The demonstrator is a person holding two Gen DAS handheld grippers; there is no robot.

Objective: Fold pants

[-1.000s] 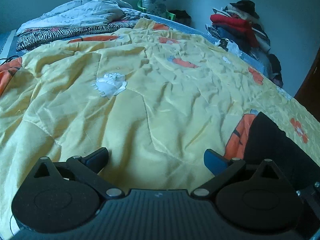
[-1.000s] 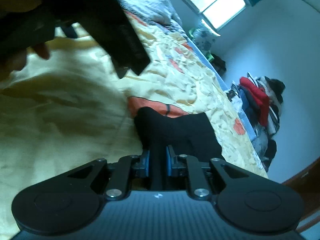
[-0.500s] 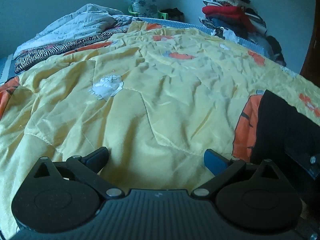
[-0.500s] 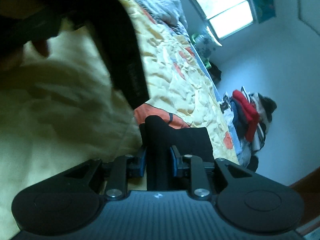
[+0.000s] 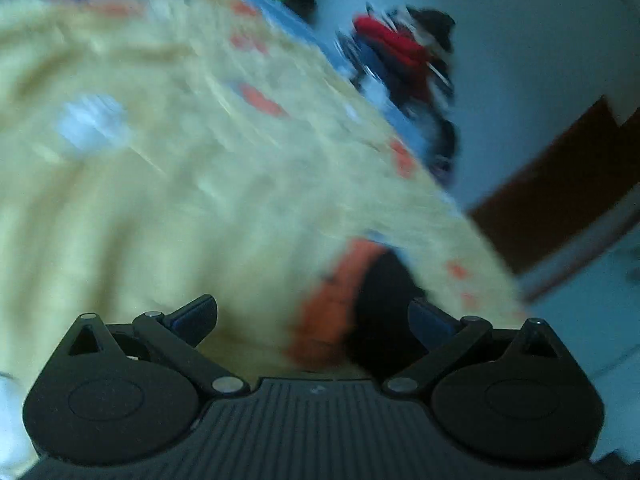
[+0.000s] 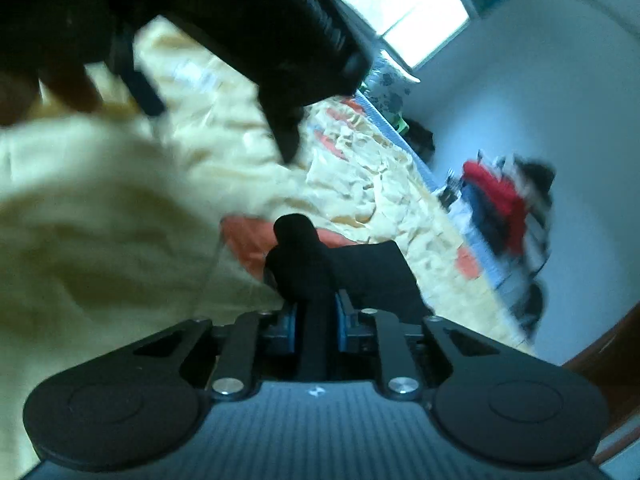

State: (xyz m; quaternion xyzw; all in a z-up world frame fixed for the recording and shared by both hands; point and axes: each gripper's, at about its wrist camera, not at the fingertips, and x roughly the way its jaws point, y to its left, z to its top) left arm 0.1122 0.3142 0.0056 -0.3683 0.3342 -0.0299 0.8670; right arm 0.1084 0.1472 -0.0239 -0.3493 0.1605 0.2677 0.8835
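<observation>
Both grippers in my feeds. Right gripper (image 6: 316, 316): blue-padded fingers (image 6: 289, 322) nearly together, pinching a bunched fold of the black fabric pants (image 6: 360, 272); its jaws have just been closing, cloth between them. Pants lie on the yellow quilted bedspread with orange patches (image 6: 120, 220), near the bed's edge, one rounded lump of cloth sticking up just past the fingertips. Left gripper (image 5: 312, 316): fingers spread wide, nothing between the pads, hovering over the bedspread with the dark pants edge (image 5: 380, 312) just inside its right finger; I can't tell if that finger touches the cloth. Left view is heavily motion-blurred. Seen from the right wrist, the left gripper's black body (image 6: 280, 20) fills the upper left. Pile of red and dark clothes (image 6: 504, 204) sits beyond the bed against the pale wall.
</observation>
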